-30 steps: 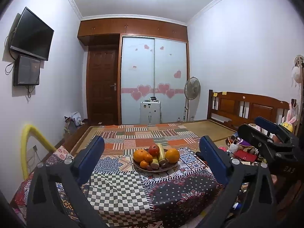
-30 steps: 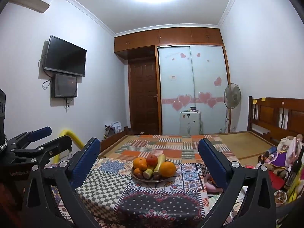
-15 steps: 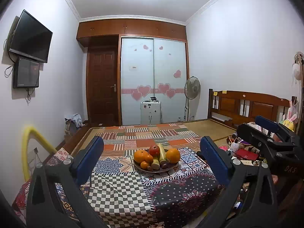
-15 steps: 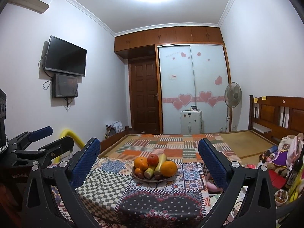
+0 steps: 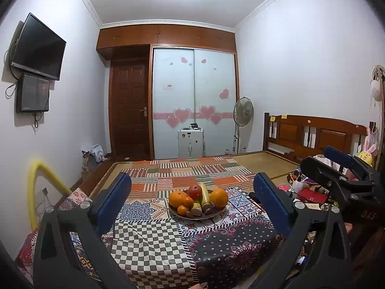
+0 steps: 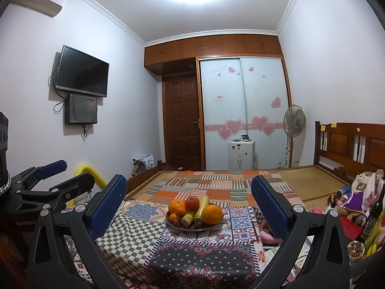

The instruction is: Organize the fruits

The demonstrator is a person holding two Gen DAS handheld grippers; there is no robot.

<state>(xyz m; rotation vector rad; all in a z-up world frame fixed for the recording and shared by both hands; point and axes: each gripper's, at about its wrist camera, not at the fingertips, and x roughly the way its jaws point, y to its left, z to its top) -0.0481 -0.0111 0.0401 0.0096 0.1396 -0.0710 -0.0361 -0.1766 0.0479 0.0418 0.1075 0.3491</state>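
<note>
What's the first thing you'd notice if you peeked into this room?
The plate of fruit in the middle of the patchwork tablecloth catches the eye first, piled with oranges, a red fruit and yellow-green ones. Close to the camera, the left hand-held gripper stands wide open with blue pads either side of the plate. Behind, pink hearts decorate the wardrobe doors.

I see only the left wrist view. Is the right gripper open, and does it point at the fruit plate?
Observer: Yes. Its own camera shows the right gripper open and empty, the fruit plate framed between its fingers, farther ahead.
Operator: What stands right of the table?
Observer: A dark bottle, among toys.
Operator: And high up, at the left?
Observer: A wall-mounted air conditioner.
</note>
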